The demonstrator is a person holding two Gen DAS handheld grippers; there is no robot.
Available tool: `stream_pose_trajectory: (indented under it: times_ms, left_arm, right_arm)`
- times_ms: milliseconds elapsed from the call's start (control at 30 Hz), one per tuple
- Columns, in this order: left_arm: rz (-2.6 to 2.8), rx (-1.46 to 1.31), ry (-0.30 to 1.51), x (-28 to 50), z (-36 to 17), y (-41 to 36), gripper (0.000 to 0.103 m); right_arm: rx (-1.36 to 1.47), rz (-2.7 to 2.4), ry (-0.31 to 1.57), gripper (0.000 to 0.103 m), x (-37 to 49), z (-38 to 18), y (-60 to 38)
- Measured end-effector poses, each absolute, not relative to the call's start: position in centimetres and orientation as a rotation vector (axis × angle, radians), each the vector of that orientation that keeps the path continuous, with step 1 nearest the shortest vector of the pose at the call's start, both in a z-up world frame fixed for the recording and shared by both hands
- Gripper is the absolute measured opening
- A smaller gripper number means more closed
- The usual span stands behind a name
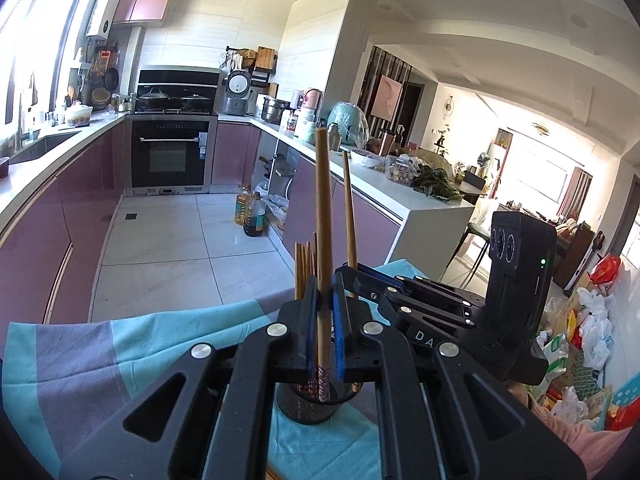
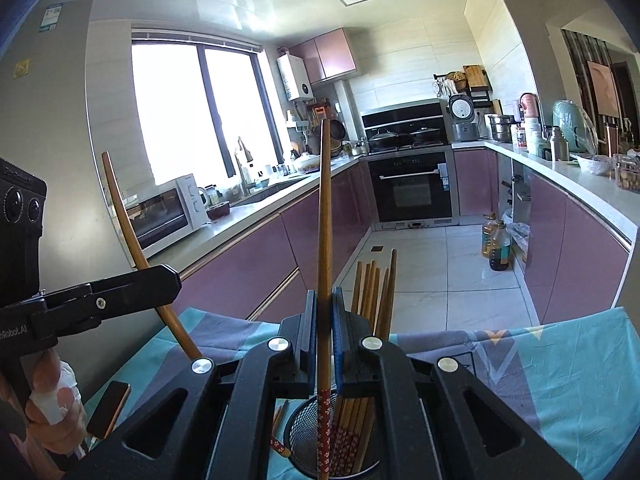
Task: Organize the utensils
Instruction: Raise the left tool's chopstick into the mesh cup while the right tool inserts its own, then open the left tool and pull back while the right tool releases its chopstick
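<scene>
Left gripper point(image 1: 325, 300) pads clamp one wooden chopstick point(image 1: 323, 216) upright above the black mesh holder point(image 1: 308, 404) on the teal cloth point(image 1: 80, 360). Right gripper point(image 2: 325, 312) likewise clamps a chopstick point(image 2: 325, 216), its patterned tip inside the holder point(image 2: 304, 412) beside bundled chopsticks point(image 2: 374, 292).

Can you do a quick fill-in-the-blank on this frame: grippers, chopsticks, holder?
1. Each gripper, left gripper and right gripper, is shut on one ____.
2. The other chopsticks stand in a black ____ holder.
3. The holder sits on a teal and grey ____.
4. The decorated ends of the chopsticks are ____ with a white flower pattern.

Missing words: chopstick; mesh; cloth; red
</scene>
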State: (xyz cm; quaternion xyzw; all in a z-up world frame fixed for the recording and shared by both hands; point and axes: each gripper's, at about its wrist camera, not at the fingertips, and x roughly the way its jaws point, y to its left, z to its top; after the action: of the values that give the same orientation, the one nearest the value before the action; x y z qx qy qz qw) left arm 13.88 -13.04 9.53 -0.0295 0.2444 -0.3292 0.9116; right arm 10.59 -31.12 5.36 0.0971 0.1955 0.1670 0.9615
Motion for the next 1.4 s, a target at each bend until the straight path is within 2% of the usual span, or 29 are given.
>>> stream_pose_trajectory:
  times_ms: [567, 1400]
  left_arm:
    - [-0.64, 0.025, 0.594, 15.7, 6.9, -15.7, 0.007]
    - [-0.676, 0.099, 0.721, 18.7, 4.2, -17.8, 0.008]
  right_arm:
    - [0.183, 0.305, 0.447, 0.006, 12.0, 2.5, -30.3]
    - [0.185, 0.334, 0.667, 0.006, 12.1, -0.9, -30.8]
